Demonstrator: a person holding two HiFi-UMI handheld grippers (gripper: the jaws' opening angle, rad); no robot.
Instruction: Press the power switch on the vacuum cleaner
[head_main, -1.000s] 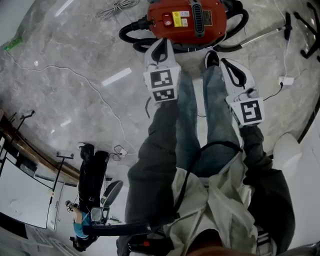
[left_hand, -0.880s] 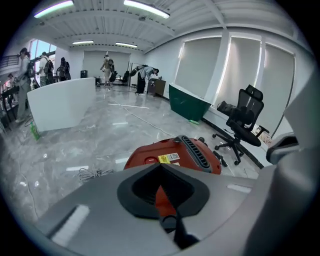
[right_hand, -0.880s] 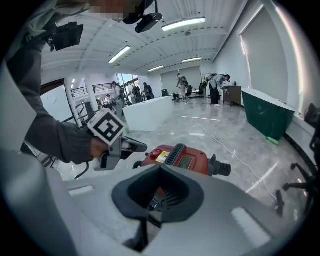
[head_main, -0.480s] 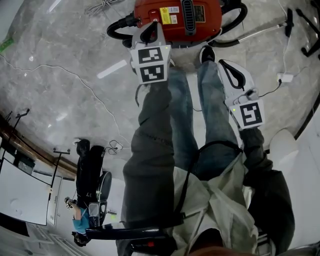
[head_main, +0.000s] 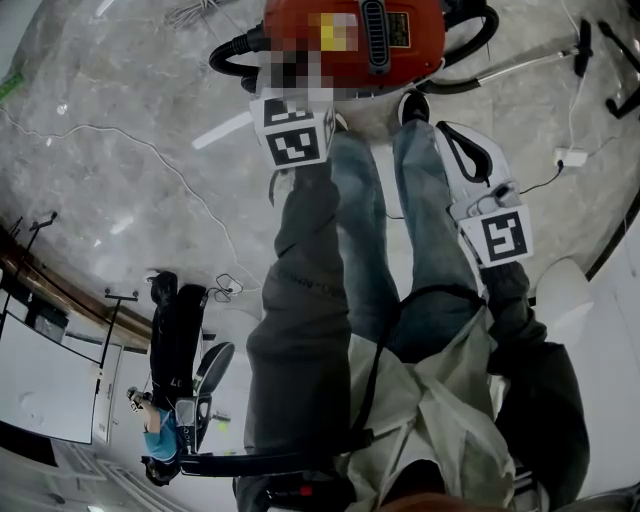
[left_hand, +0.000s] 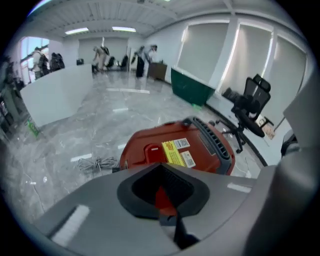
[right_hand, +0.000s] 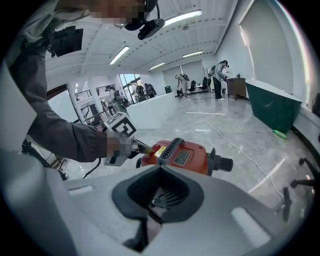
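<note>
Power switch (left_hand: 154, 152), rounded red plastic on vacuum cleaner (head_main: 400, 45), left hand-held gripper (right_hand: 145, 148) closed, right hand-held gripper (head_main: 447, 132) closed

Open floor (head_main: 130, 170) left of the vacuum cleaner (head_main: 420, 50), past its hose (head_main: 228, 48); wand (head_main: 520, 68) lies right.

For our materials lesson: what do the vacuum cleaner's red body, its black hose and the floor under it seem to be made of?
Vacuum cleaner body: probably moulded plastic, red, semi-gloss; a rounded shell with moulded vent slots.
Hose: likely flexible plastic or rubber, matte black; it bends in loops.
Floor: polished stone or marble-look tile; grey veining and mirrored ceiling lights.
</note>
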